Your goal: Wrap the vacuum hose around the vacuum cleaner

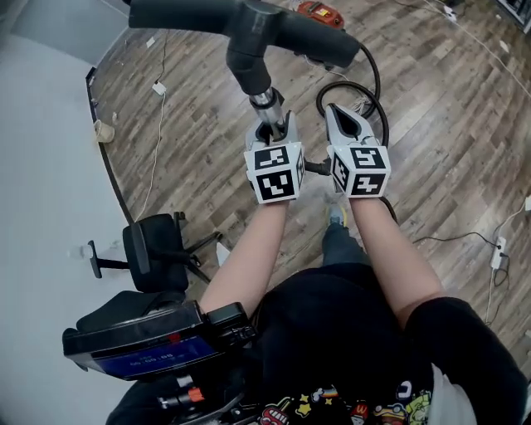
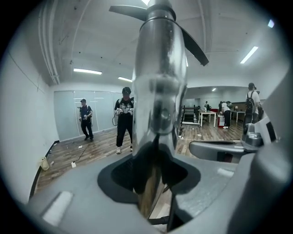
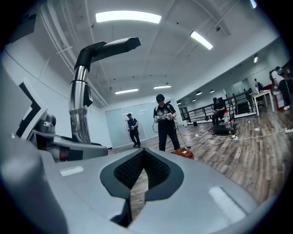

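The vacuum's dark grey handle [image 1: 249, 25] runs across the top of the head view, with a chrome tube [image 1: 265, 100] dropping from it. My left gripper [image 1: 272, 129] is shut on that tube; in the left gripper view the chrome tube [image 2: 158, 100] fills the space between the jaws of the left gripper [image 2: 153, 153]. A black hose [image 1: 371, 79] curves from the handle down behind my right gripper [image 1: 342, 123]. The right gripper [image 3: 142, 157] is shut with nothing held, just right of the tube [image 3: 78, 109] and the bent handle [image 3: 110, 48].
A red machine [image 1: 320, 12] sits on the wood floor beyond the handle, and the same red machine [image 3: 185, 153] shows ahead of the right jaws. A black office chair [image 1: 153, 253] and a black device [image 1: 141, 336] stand at lower left. Cables [image 1: 465, 238] trail across the floor. People [image 2: 124, 119] stand further off.
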Demonstrator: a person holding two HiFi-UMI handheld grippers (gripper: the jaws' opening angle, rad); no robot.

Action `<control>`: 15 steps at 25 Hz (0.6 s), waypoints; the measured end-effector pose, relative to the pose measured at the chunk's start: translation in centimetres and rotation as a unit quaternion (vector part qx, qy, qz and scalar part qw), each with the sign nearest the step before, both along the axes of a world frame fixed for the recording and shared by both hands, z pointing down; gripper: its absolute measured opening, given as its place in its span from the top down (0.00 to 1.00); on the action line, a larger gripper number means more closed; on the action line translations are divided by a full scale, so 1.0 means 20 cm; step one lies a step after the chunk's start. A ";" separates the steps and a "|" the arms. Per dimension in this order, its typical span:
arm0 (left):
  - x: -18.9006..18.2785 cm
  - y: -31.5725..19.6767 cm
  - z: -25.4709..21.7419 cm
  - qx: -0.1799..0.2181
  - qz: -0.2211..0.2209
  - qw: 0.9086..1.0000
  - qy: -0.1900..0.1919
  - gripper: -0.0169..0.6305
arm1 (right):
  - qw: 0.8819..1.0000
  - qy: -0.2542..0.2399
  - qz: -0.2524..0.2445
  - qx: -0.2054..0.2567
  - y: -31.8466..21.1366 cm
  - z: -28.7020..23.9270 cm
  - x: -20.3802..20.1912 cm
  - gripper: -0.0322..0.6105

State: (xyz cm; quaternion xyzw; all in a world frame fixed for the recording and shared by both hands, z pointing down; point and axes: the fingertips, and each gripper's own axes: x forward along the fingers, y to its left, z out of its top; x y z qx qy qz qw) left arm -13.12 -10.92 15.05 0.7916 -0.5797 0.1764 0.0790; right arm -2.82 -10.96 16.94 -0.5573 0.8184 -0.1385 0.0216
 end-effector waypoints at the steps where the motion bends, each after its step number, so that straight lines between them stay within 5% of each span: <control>1: -0.01 -0.06 0.02 -0.003 0.004 1.000 -0.003 0.74 | 1.000 -0.001 0.000 -0.002 -0.07 0.02 -0.01 0.91; 8: -0.06 -0.52 0.04 -0.021 0.020 1.000 0.000 0.74 | 1.000 0.020 0.011 -0.003 -0.55 -0.05 -0.08 0.91; 15: -0.08 -0.69 0.08 -0.005 0.058 0.998 0.012 0.74 | 0.998 0.031 0.056 0.003 -0.57 0.00 -0.05 0.91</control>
